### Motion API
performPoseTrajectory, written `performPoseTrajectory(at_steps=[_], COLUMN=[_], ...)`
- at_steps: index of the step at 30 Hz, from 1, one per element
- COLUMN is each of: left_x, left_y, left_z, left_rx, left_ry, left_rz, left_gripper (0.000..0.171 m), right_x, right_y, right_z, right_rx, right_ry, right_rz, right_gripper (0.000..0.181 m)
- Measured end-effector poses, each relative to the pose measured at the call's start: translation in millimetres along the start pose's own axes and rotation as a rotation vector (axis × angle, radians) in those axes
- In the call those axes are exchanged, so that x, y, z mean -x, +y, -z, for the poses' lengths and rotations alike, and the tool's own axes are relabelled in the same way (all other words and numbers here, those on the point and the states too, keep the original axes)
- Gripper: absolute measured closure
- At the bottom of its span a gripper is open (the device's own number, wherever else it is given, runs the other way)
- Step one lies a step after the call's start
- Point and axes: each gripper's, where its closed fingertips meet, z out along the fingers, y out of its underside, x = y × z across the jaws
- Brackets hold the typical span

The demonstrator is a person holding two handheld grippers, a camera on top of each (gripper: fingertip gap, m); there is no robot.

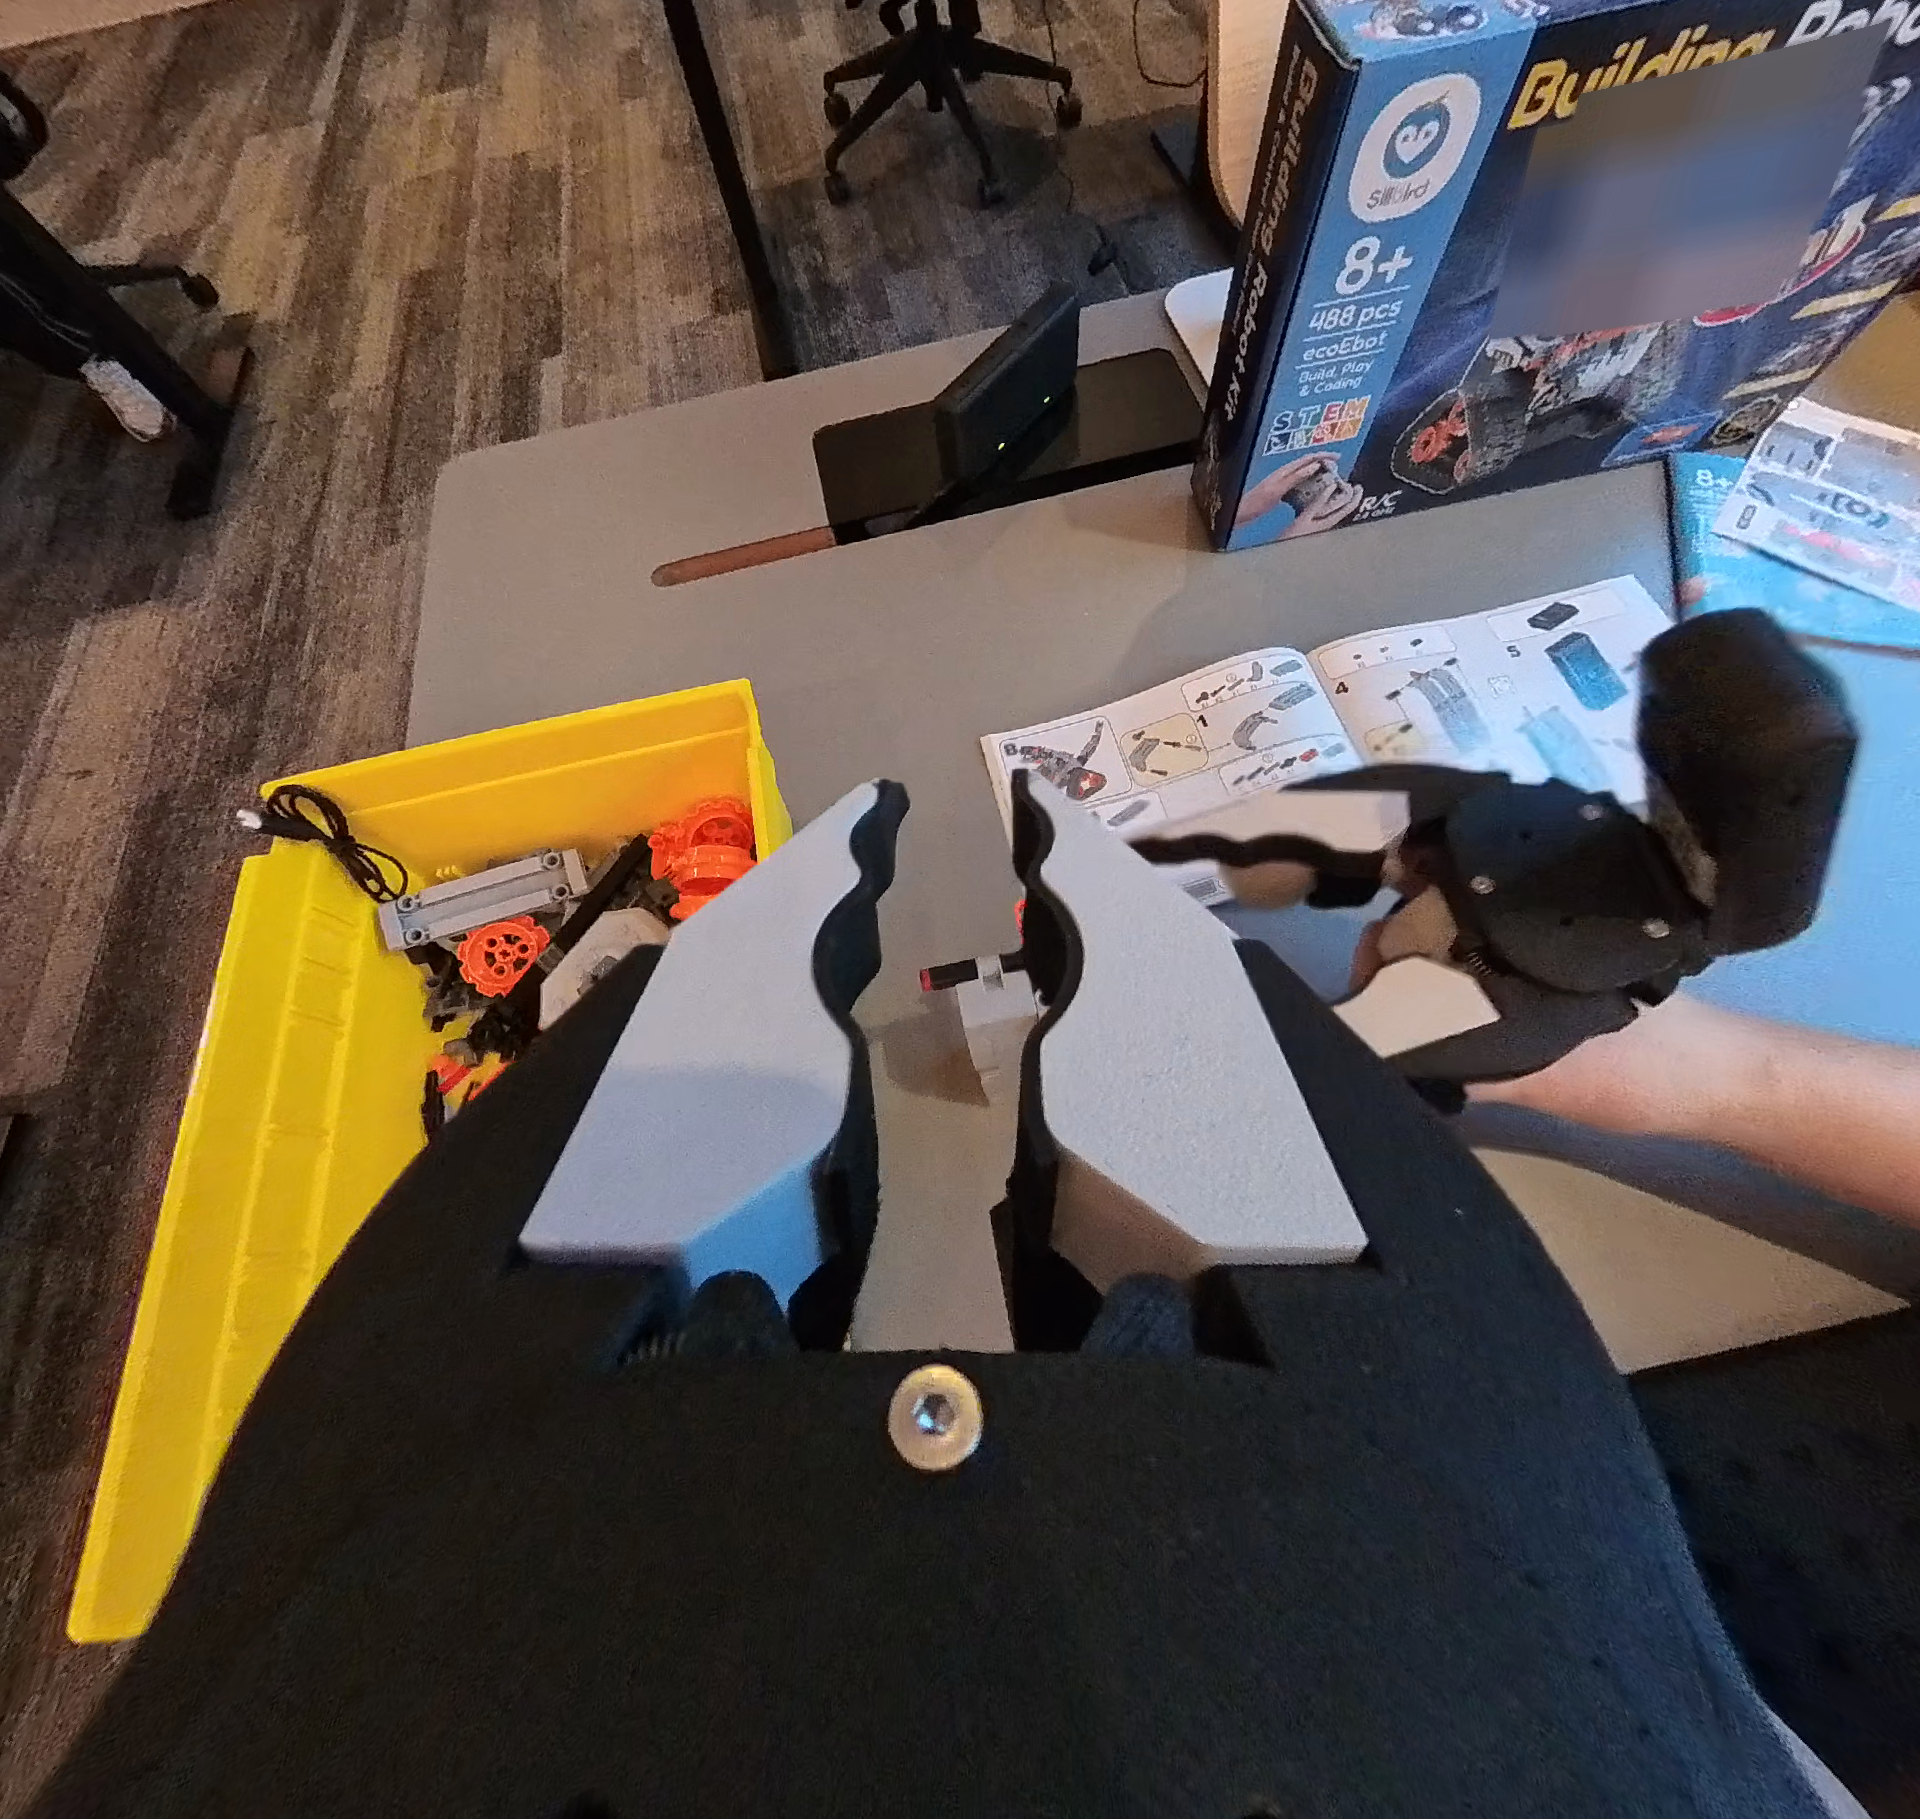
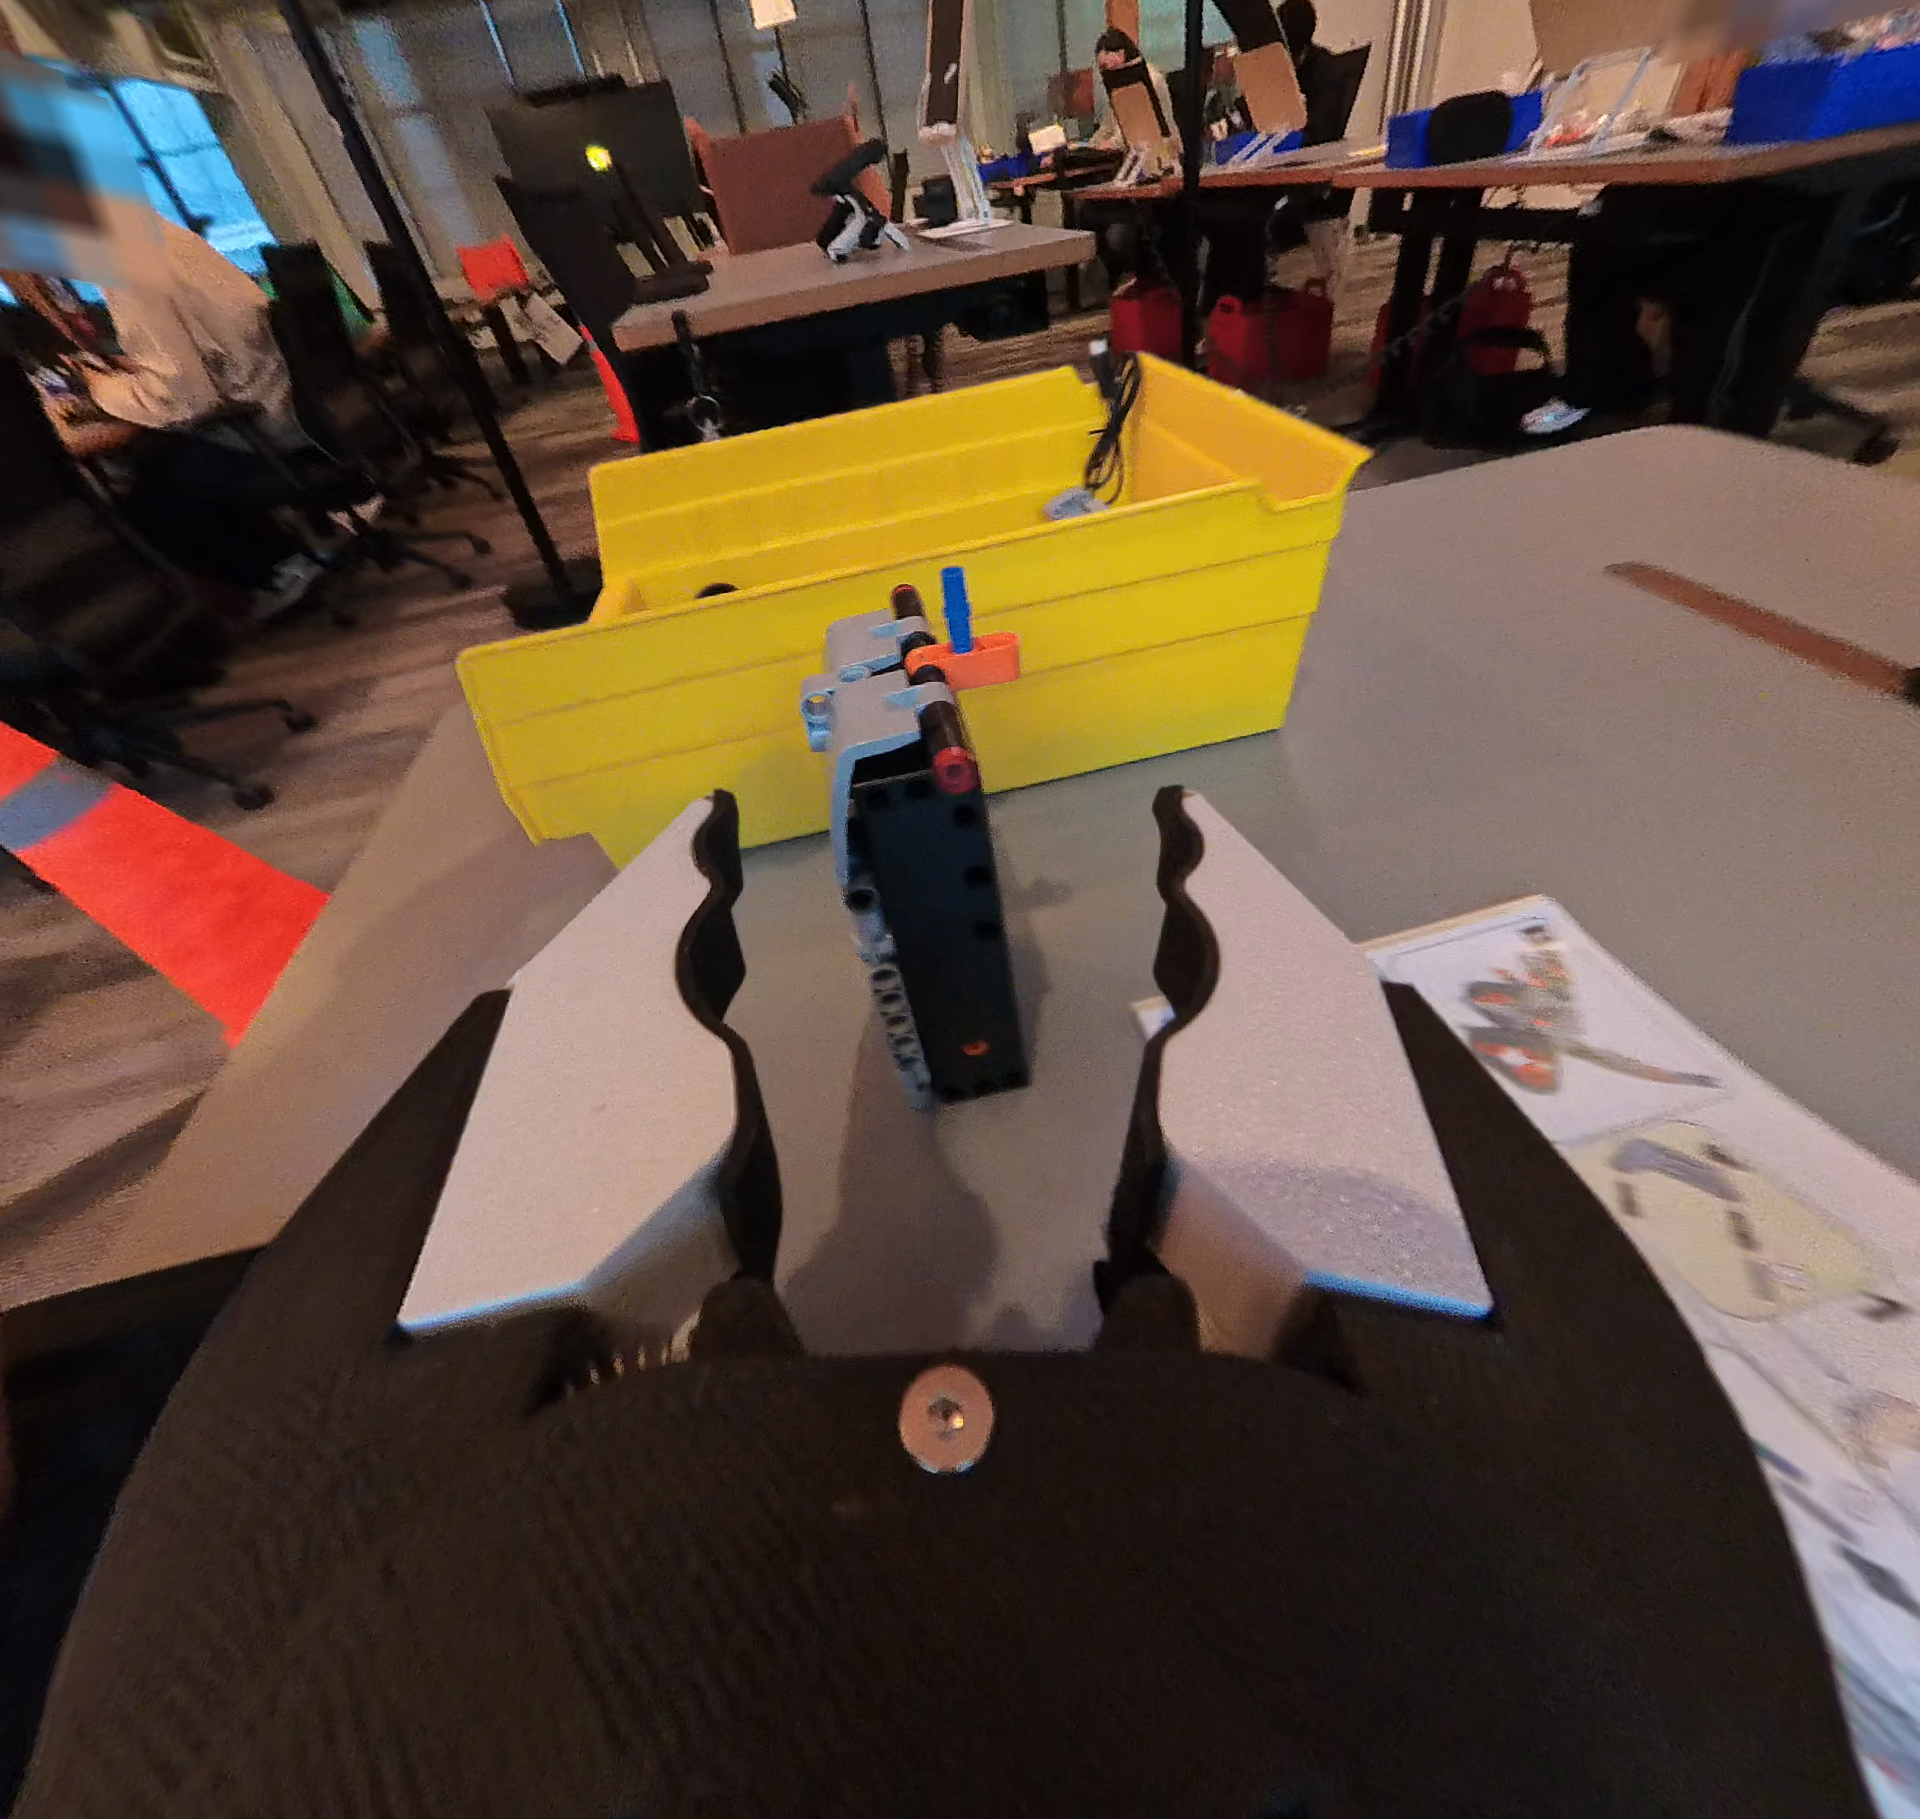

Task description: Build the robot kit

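A small brick assembly [image 2: 935, 938] stands on the grey table [image 2: 1507, 730]: a black block in a grey frame, with a red-tipped black axle, an orange piece and a blue pin on top. My right gripper [image 2: 945, 813] is open, with the assembly standing between its fingers and touching neither. My left gripper [image 1: 958, 803] is open above the same assembly [image 1: 982, 1000], which its right finger partly hides. In the left wrist view the right gripper [image 1: 1226, 824] comes in from the right, fingers apart and pointing at the assembly.
A yellow bin [image 1: 291, 1094] of loose grey, black and orange parts with a black cable [image 1: 332, 834] stands at the table's left edge, just behind the assembly [image 2: 1039, 689]. An open instruction booklet [image 1: 1299, 720] and a blue kit box [image 1: 1558, 263] sit to the right. A forearm [image 1: 1714, 1094] holds the right gripper. There is about 15 cm between the tips of the two grippers.
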Motion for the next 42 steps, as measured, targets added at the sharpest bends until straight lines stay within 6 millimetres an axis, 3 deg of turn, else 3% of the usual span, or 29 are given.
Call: performPoseTrajectory(at_steps=[5,11,13,17,20,24,32,35,38,42], left_x=[-2,-3,-4,-6,-7,-11,-29,-44,-75,-129], left_y=[-2,-4,-4,-4,-6,-7,-15,-19,-31,-49], left_z=[-3,-3,-4,-4,-4,-5,-12,-15,-16,-17], left_rx=[-0.008,-0.019,-0.018,-0.011,-0.015,-0.014,-0.008,-0.006,-0.045,-0.123], left_ry=[0.024,0.036,0.035,0.032,0.033,0.043,0.076,0.108,0.215,0.42], left_rz=[-0.002,0.001,-0.004,-0.018,-0.02,-0.032,-0.077,-0.119,-0.184,-0.28], left_gripper=[0.151,0.151,0.151,0.151,0.151,0.151,0.151,0.151,0.151,0.151], right_x=[7,11,10,10,10,9,-25,-31,-33,-37], right_y=[15,22,21,22,25,32,45,49,54,55], right_z=[-21,-33,-33,-28,-14,34,192,238,266,275], right_rx=[0.057,0.08,0.078,0.081,0.113,0.152,0.18,0.18,0.185,0.164], right_ry=[0.008,-0.012,-0.007,-0.022,-0.04,-0.08,-0.029,-0.051,-0.084,-0.093], right_rz=[0.034,0.056,0.068,0.061,0.09,0.114,0.11,0.091,0.096,0.109], right_gripper=[0.111,0.124,0.145,0.146,0.146,0.146,0.147,0.146,0.146,0.146])
